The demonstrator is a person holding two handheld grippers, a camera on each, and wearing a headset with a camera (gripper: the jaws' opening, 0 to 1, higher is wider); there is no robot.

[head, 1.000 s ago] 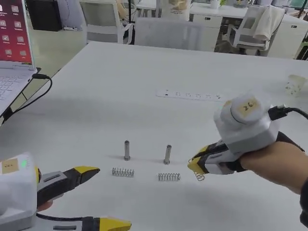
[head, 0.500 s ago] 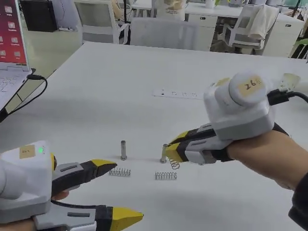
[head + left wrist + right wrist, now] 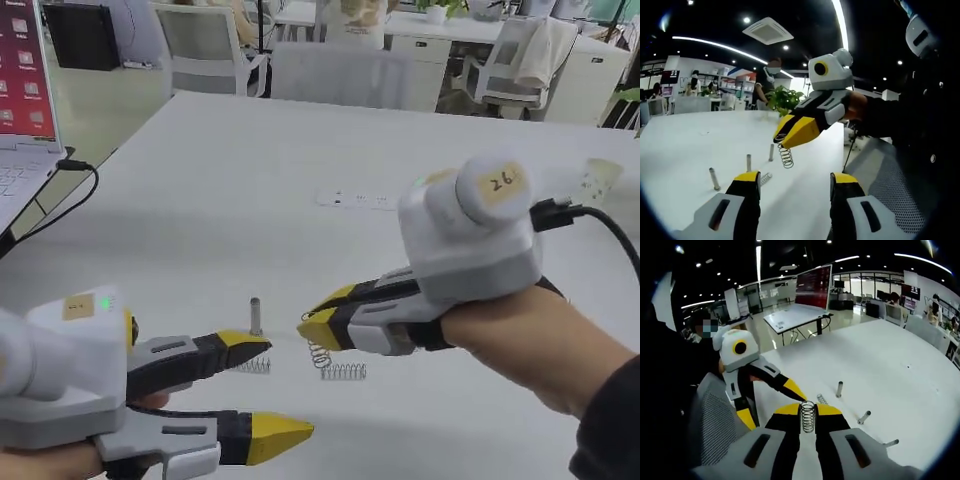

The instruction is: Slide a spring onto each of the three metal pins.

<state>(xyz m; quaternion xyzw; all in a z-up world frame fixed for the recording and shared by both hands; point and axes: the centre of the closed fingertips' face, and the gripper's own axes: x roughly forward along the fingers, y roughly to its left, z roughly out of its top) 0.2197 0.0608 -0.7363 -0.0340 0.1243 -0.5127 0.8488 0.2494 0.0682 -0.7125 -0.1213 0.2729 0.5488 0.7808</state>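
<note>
Spring [image 3: 319, 356]: pinched by upper coils in my right gripper [image 3: 312, 330], hanging below tips, clear of table [image 3: 200, 180], long axis near upright. Pin [image 3: 255, 315]: upright, toward table's near edge, just left of spring; right gripper nearer. Likely need: lower coil centred over pin top. Loose spring [image 3: 343, 371]: flat on table. Left gripper [image 3: 283, 387]: jaws spread, empty.
</note>
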